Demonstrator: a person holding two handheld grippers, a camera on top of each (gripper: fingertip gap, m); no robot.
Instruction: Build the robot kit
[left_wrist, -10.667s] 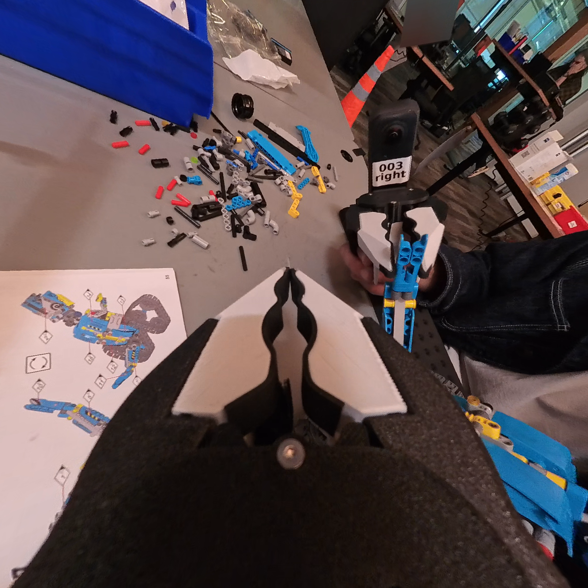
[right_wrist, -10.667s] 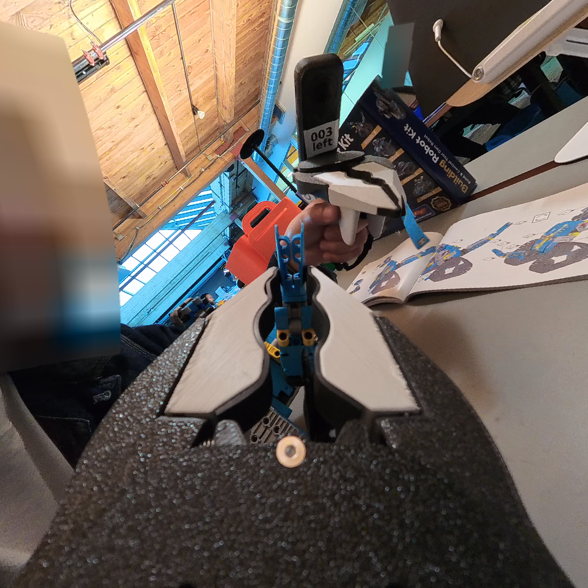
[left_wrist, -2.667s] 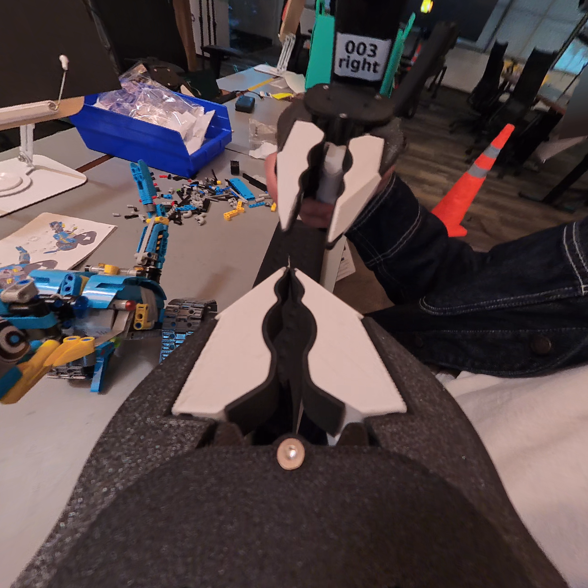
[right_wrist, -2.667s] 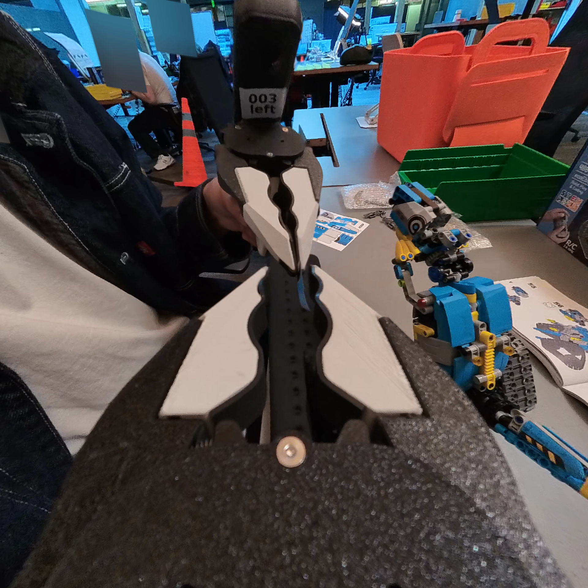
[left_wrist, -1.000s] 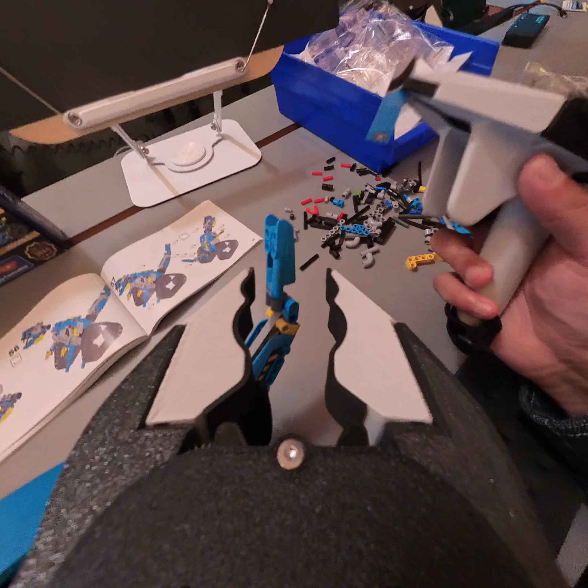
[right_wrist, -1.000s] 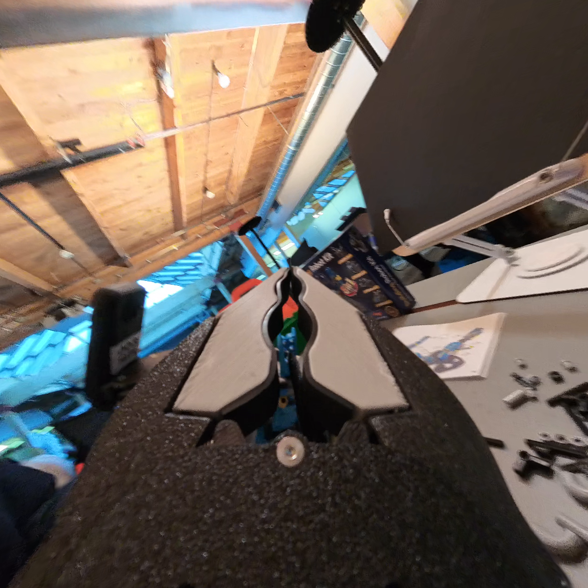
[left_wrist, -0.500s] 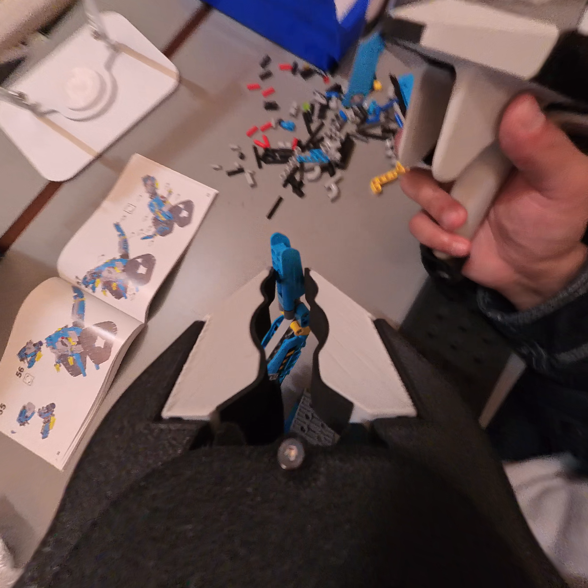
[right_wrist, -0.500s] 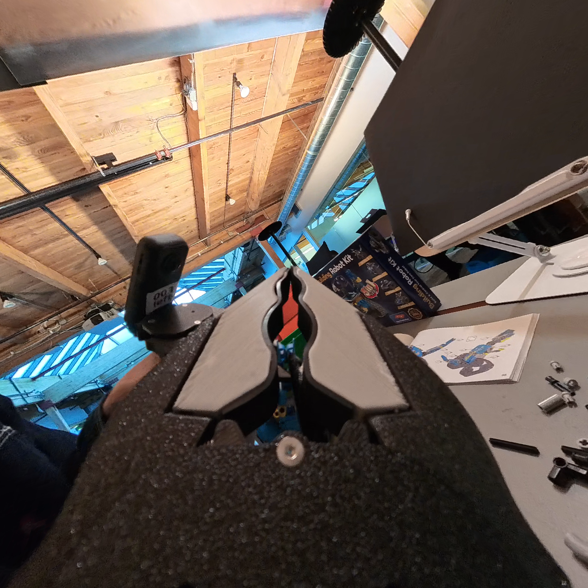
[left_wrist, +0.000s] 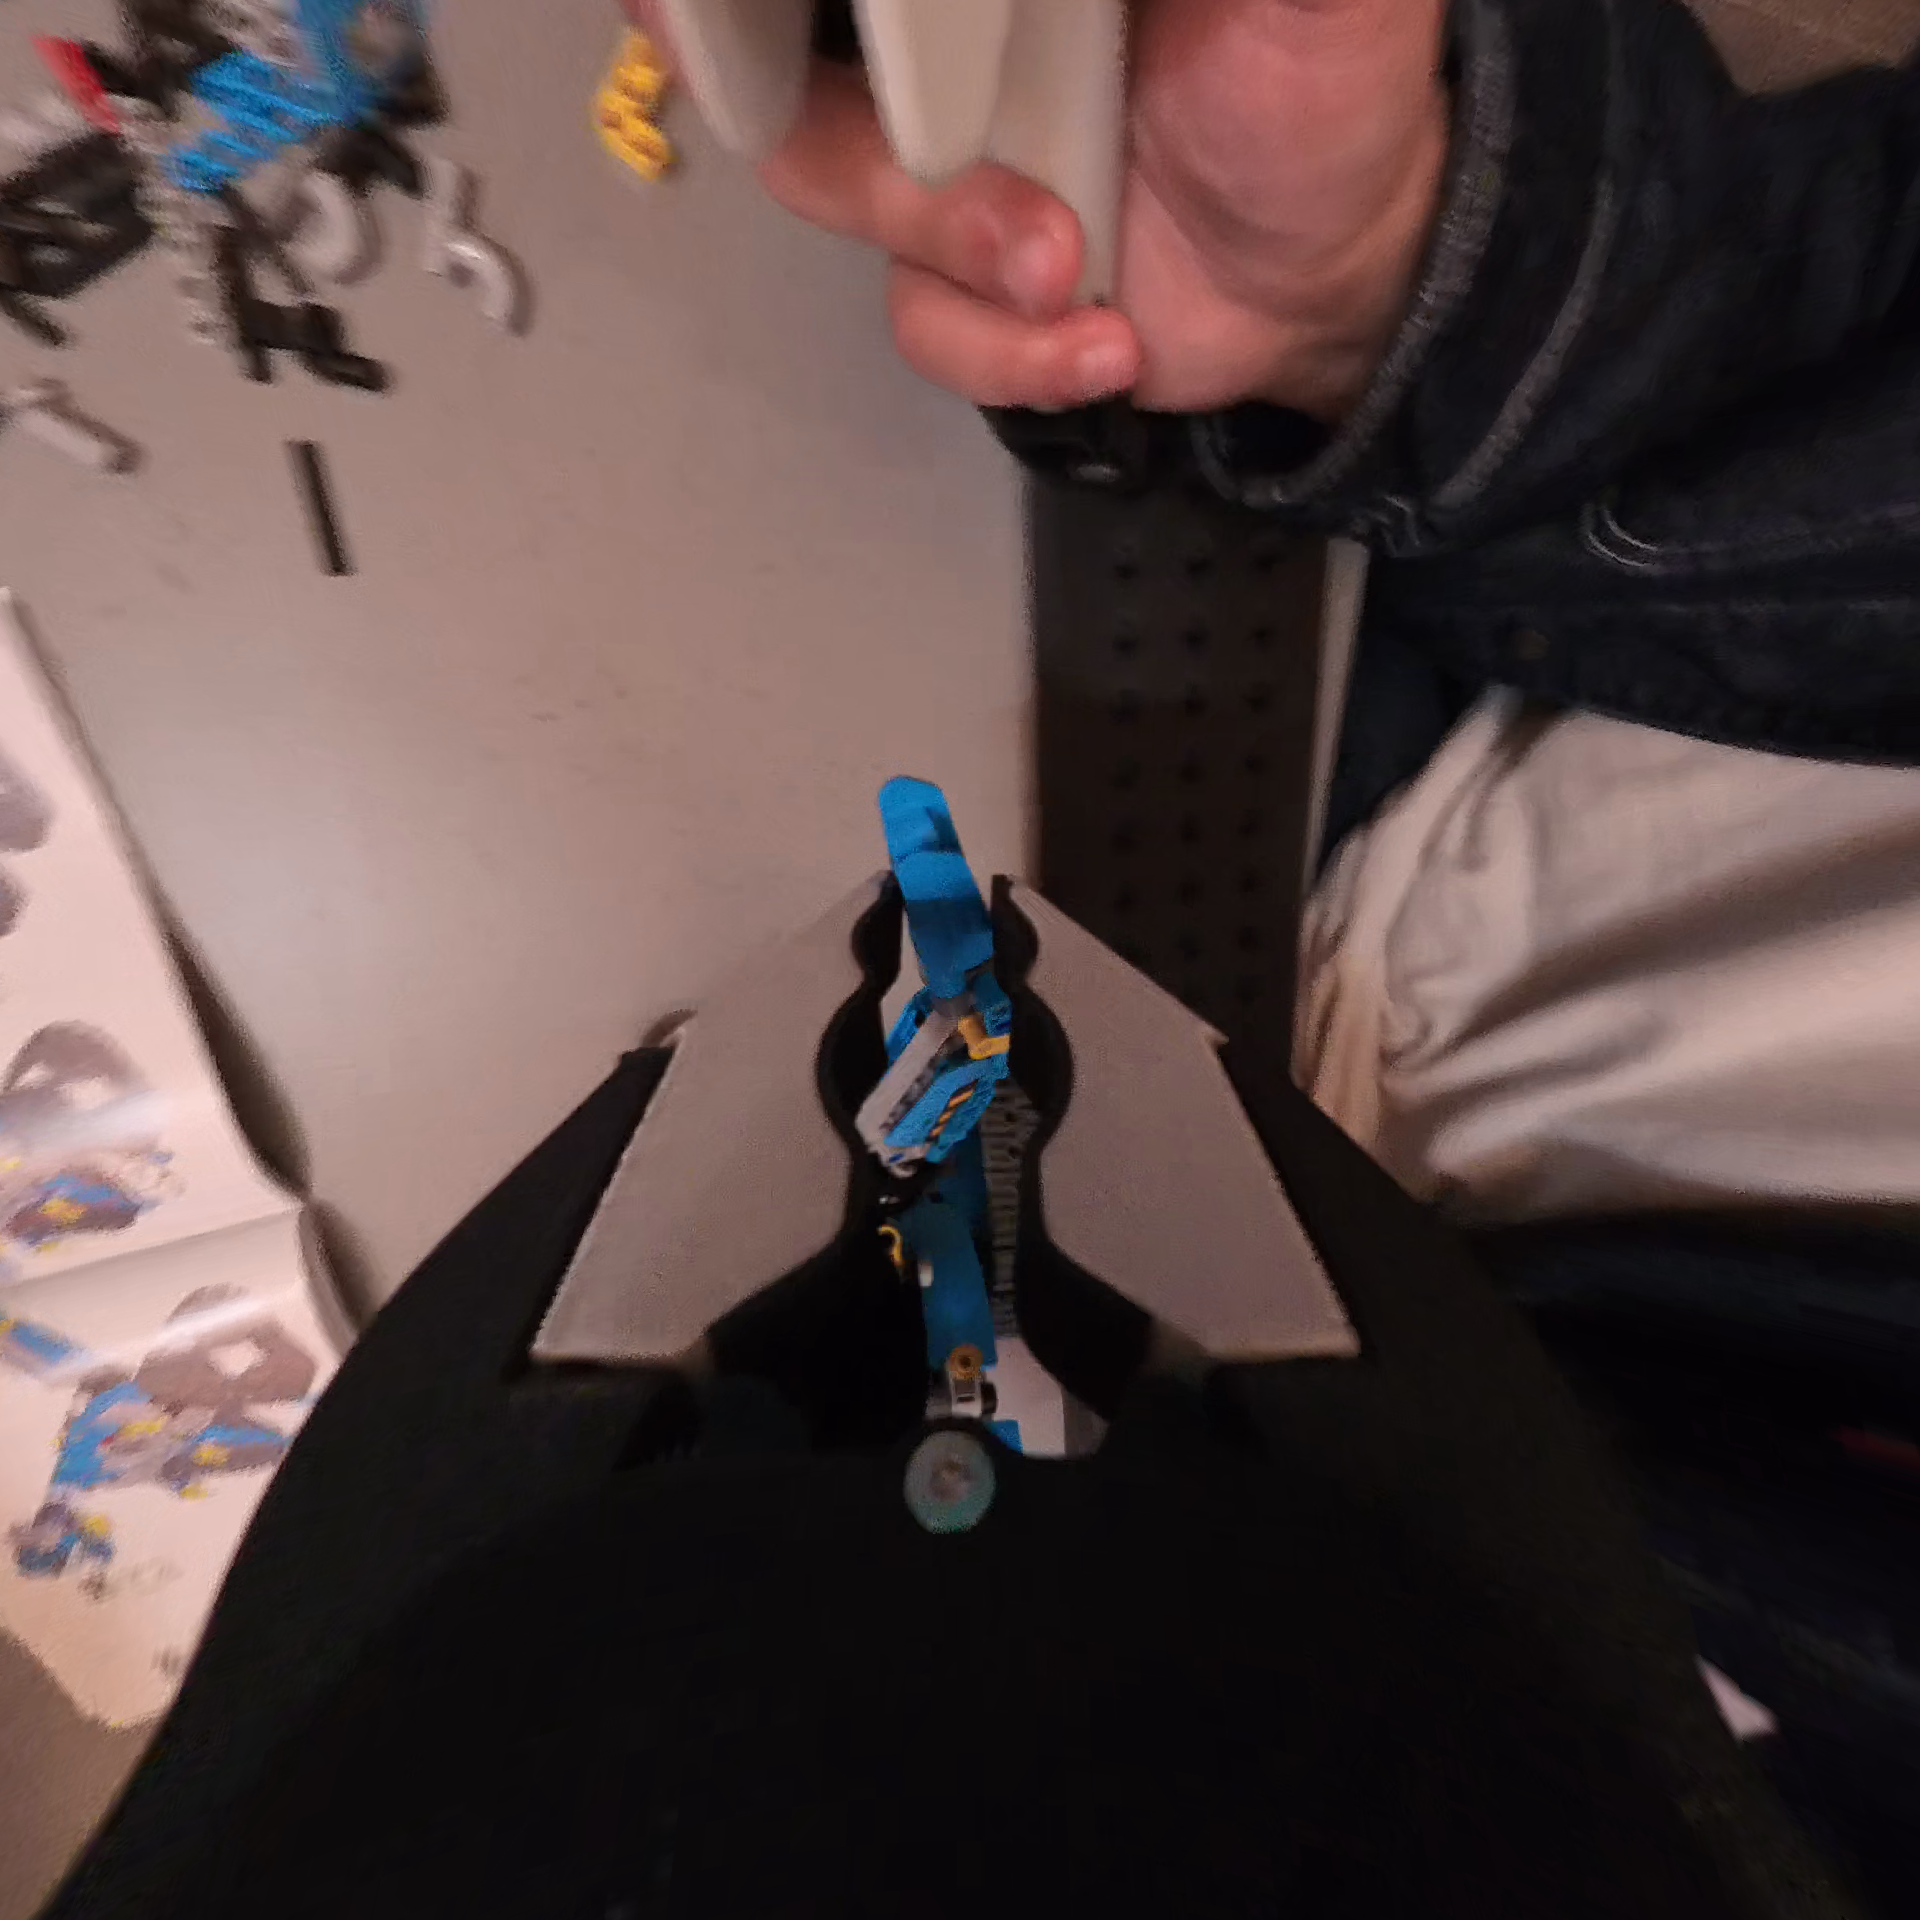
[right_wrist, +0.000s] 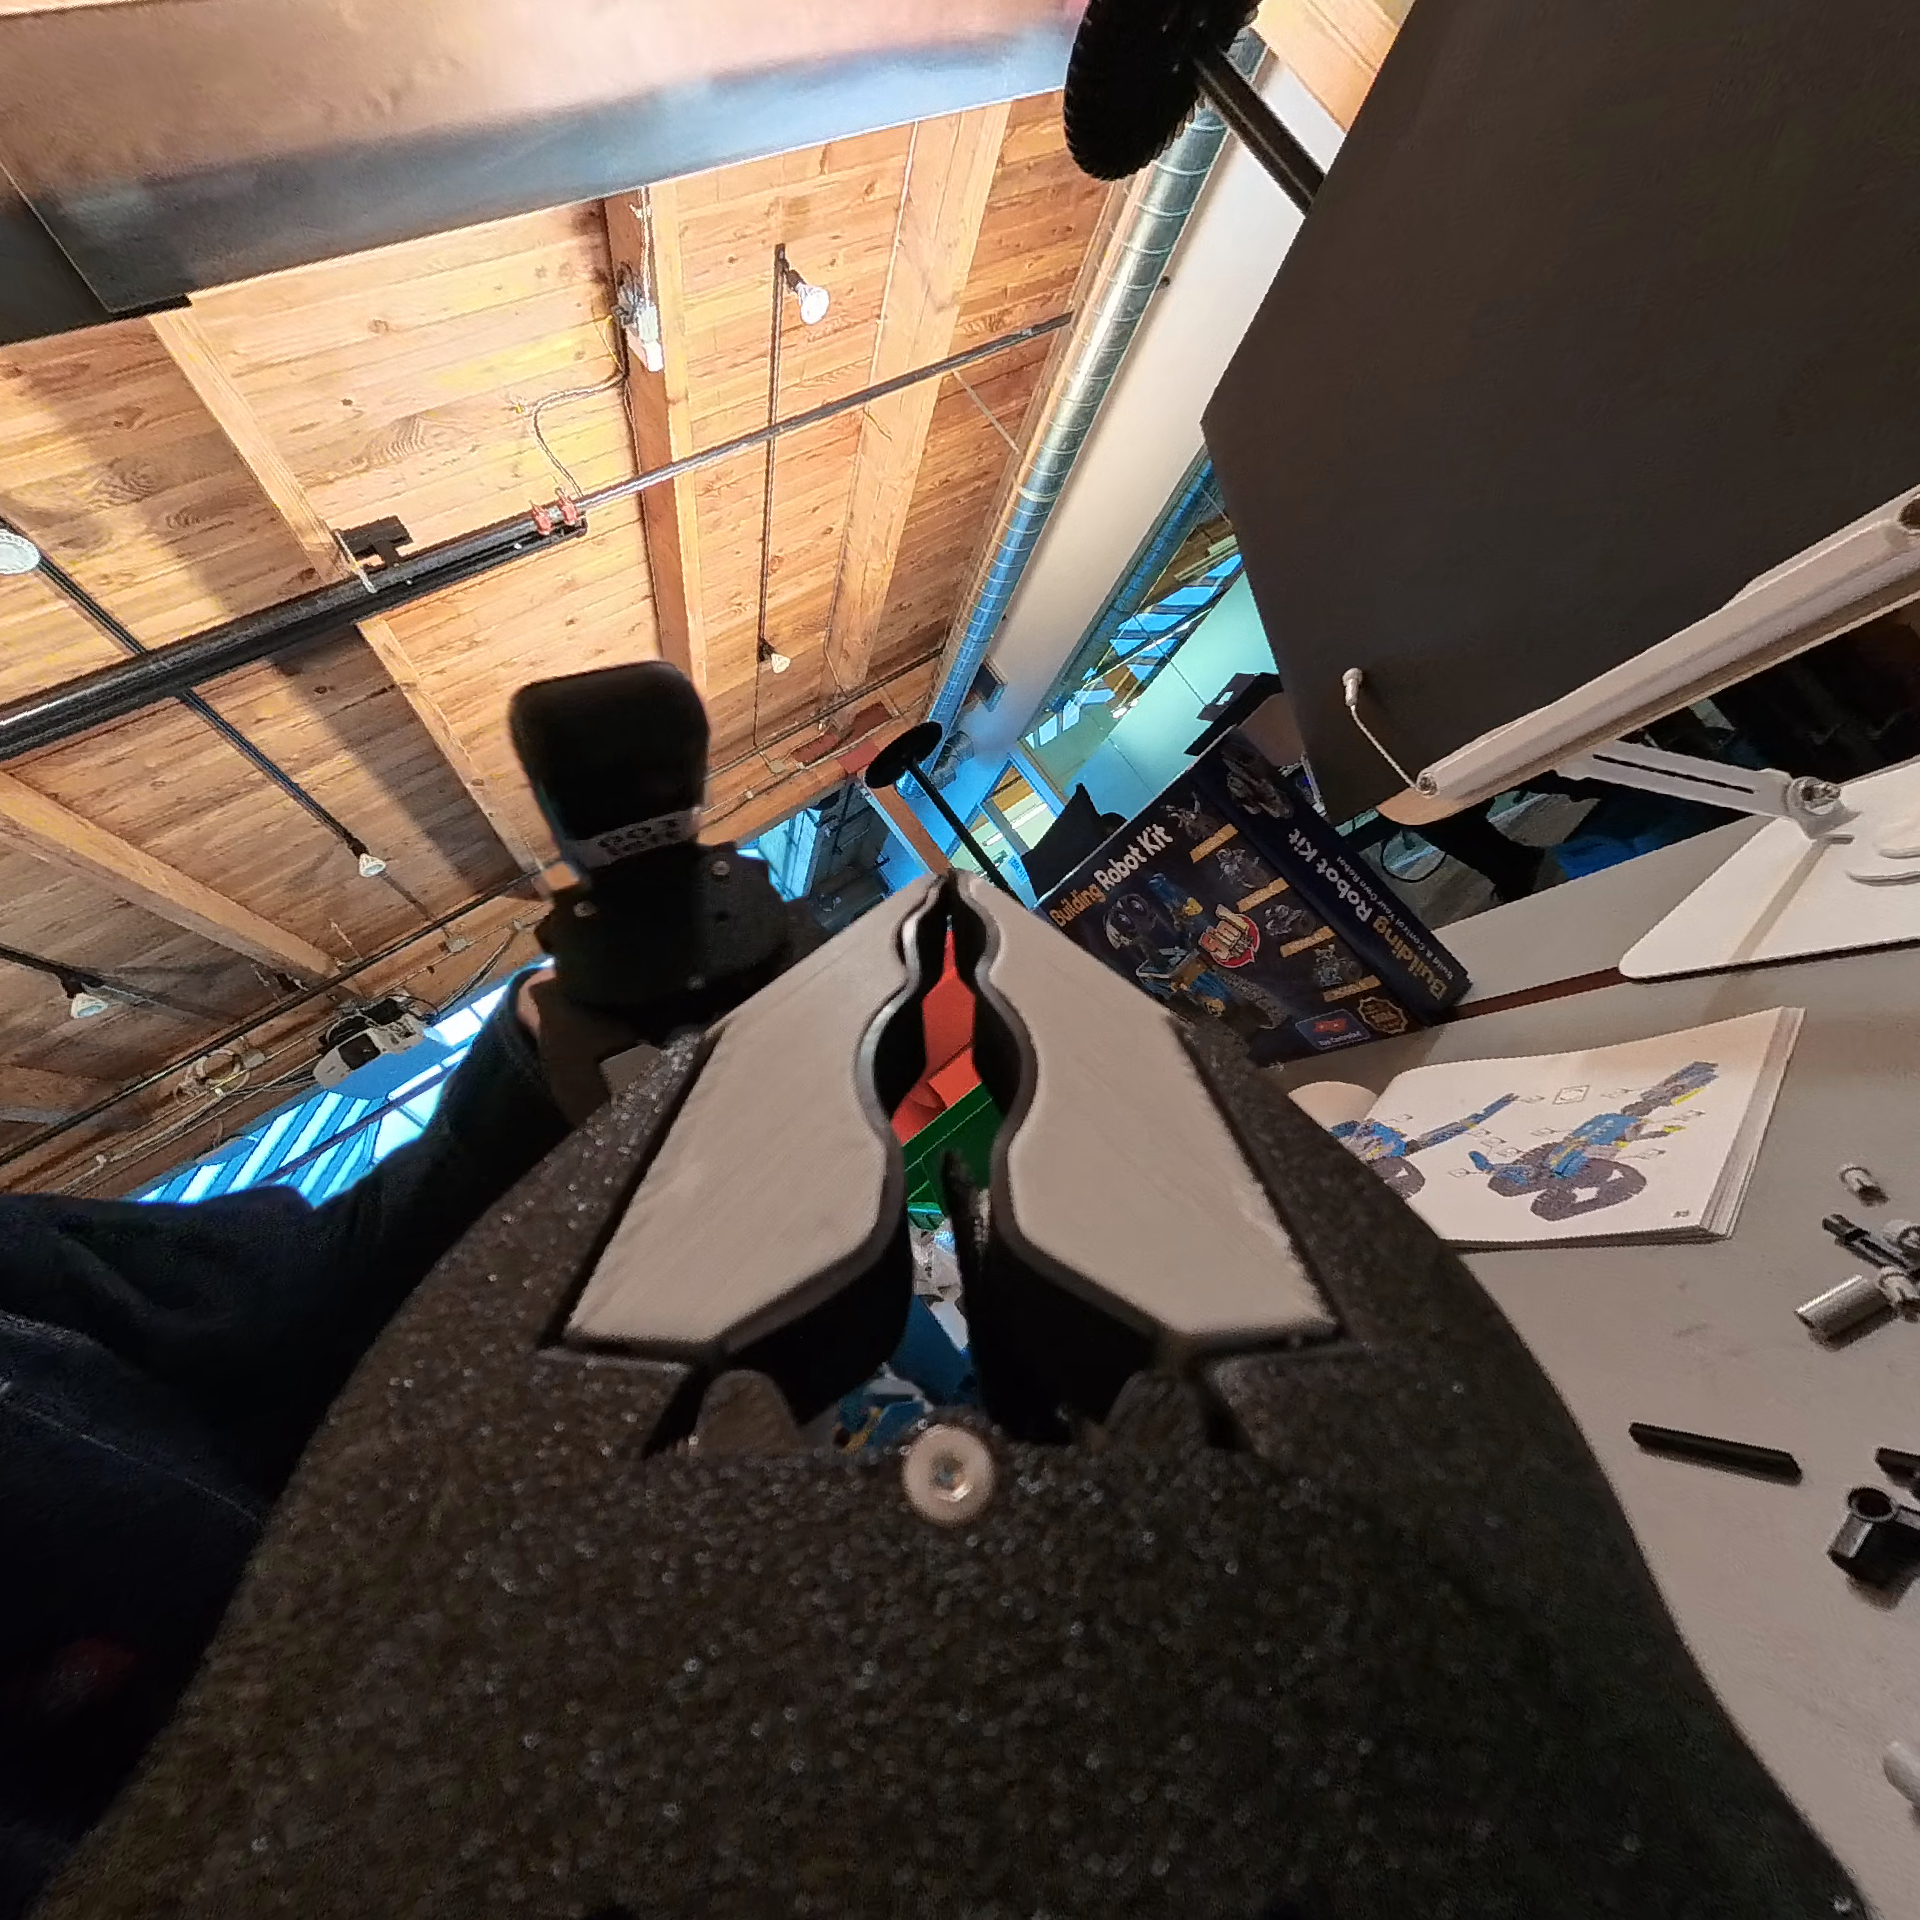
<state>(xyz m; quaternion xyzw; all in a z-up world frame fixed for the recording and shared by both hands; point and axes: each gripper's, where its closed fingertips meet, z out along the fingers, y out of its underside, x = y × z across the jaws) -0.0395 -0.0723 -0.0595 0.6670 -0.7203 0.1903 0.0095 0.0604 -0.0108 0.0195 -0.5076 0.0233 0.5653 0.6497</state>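
Contact is confirmed at the left gripper (left_wrist: 940, 904), its jaws pinching a blue brick-built arm assembly (left_wrist: 935, 997) held above the grey table (left_wrist: 623, 675), near its edge. Right gripper (right_wrist: 948, 899) points at the ceiling, tips pressed together on nothing. Loose parts (right_wrist: 1870, 1288) and an instruction booklet (right_wrist: 1558, 1132) lie unused.

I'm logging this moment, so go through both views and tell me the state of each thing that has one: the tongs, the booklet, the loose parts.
Left tongs: shut on the blue brick assembly.
Right tongs: shut, nothing between the tips.
Instruction booklet: lying open on the grey table.
Loose bricks: scattered on the table, blurred.
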